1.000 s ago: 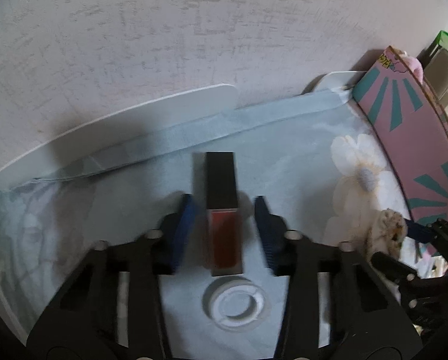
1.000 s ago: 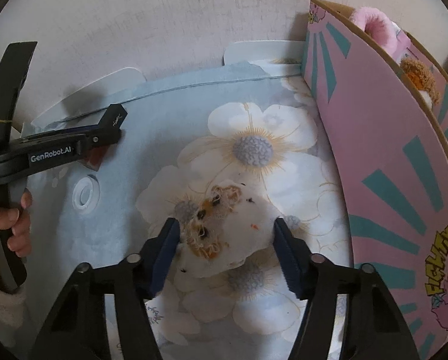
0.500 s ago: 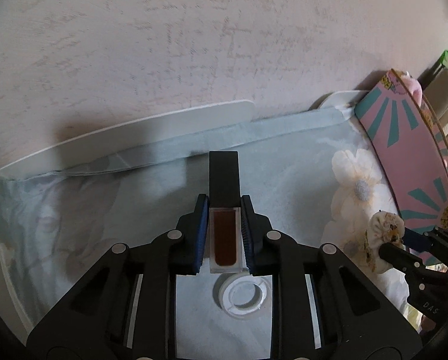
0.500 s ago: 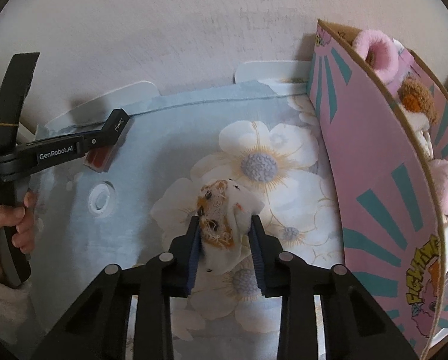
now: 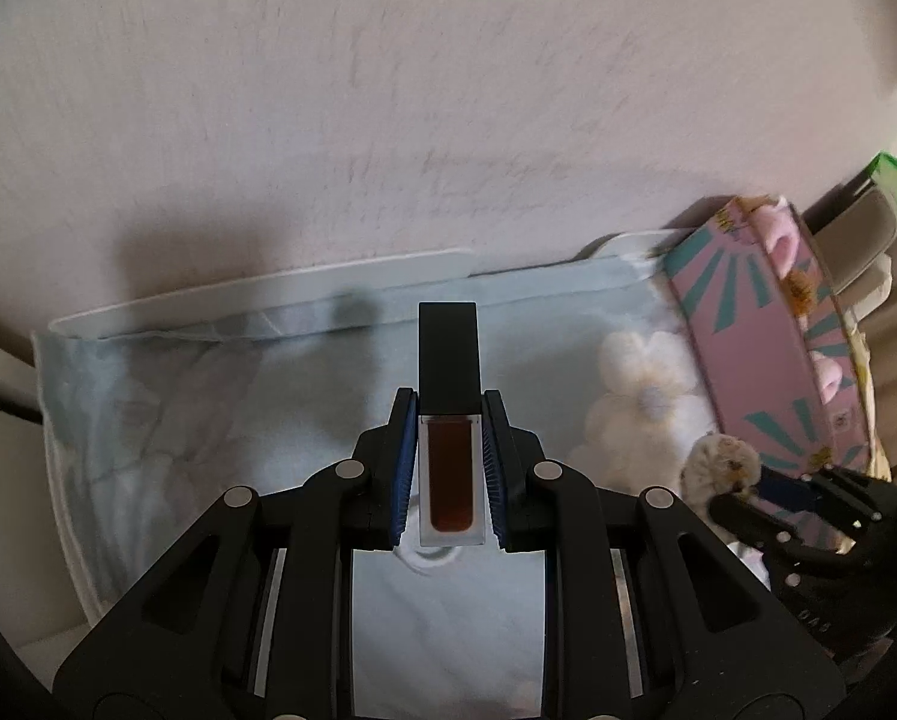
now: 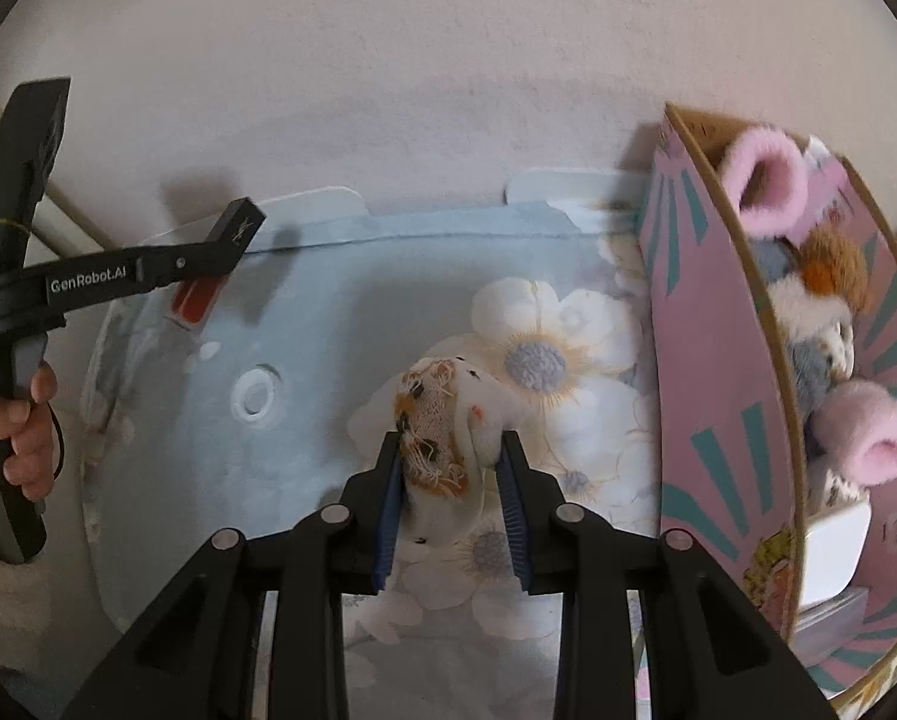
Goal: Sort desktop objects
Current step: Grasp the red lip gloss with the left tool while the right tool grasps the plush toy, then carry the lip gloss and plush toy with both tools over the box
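Lip gloss tube (image 5: 450, 456) clamped between left tongs (image 5: 450, 468) (black cap forward), right tongs (image 6: 451, 468) gripping fuzzy scrunchie (image 6: 442, 426)

The left wrist camera sat just behind the left gripper (image 5: 449, 468) and looked forward along its fingers (image 5: 403, 468), down at the blue flowered cloth (image 5: 208, 420) and toward the wall (image 5: 388, 120). It was very near the lip gloss tube (image 5: 449, 420). The right wrist camera sat behind the right gripper (image 6: 448, 480) and faced the same wall (image 6: 418, 90), a bit more from the right. Both views showed the cloth (image 6: 328, 312), the white ring (image 6: 259, 399) and the pink box (image 5: 742, 354) (image 6: 706, 372). Each camera could also see the other gripper, off to one side.
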